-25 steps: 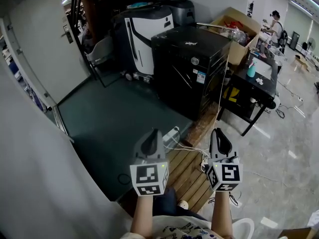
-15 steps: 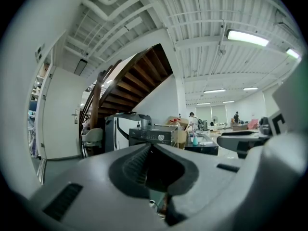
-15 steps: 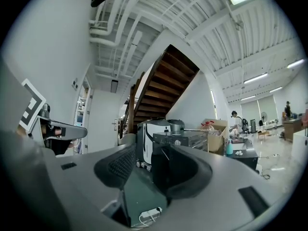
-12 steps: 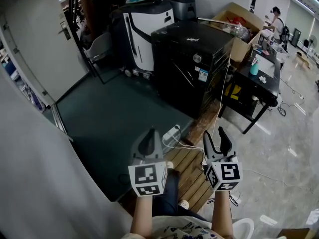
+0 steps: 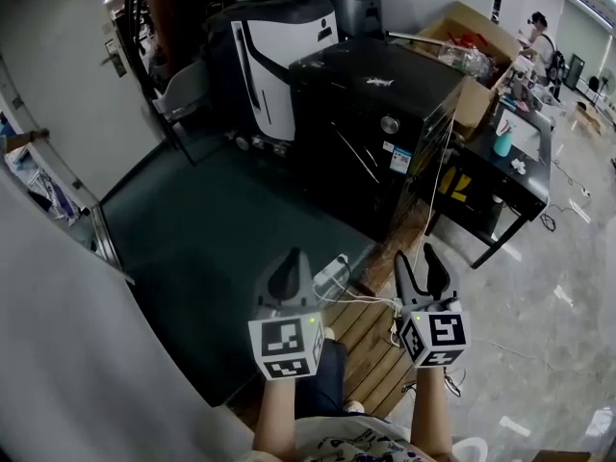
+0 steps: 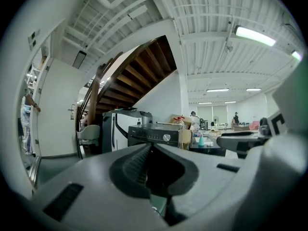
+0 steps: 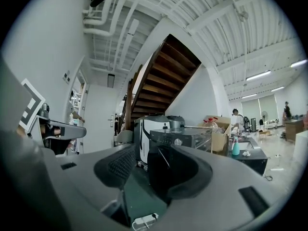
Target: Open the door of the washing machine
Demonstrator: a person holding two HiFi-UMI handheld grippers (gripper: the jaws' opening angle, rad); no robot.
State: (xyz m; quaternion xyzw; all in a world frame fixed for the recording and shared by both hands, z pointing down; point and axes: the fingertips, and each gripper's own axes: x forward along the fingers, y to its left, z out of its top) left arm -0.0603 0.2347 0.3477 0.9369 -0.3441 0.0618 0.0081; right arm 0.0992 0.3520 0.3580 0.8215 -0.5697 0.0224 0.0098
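Observation:
The black washing machine (image 5: 375, 128) stands ahead on the floor, its door shut and a round knob (image 5: 389, 124) on its front panel. It also shows in the left gripper view (image 6: 154, 134) and in the right gripper view (image 7: 180, 141), still some way off. My left gripper (image 5: 292, 256) is shut with nothing in it, low in the head view, over the dark mat. Its jaws meet in its own view (image 6: 149, 146). My right gripper (image 5: 420, 256) is open and empty beside it, over the wooden pallet; its jaws stand apart in its own view (image 7: 154, 153).
A white and black appliance (image 5: 279, 51) stands left of the machine. A cardboard box (image 5: 472, 37) and a black table (image 5: 525, 186) with a teal bottle (image 5: 501, 143) are to its right. A power strip (image 5: 330, 263) and cables lie before the pallet (image 5: 361, 330). A person (image 5: 542, 37) stands far back.
Both grippers have moved forward toward the washing machine, which now looks nearer. The right gripper's jaws went from shut to open; the left stayed shut.

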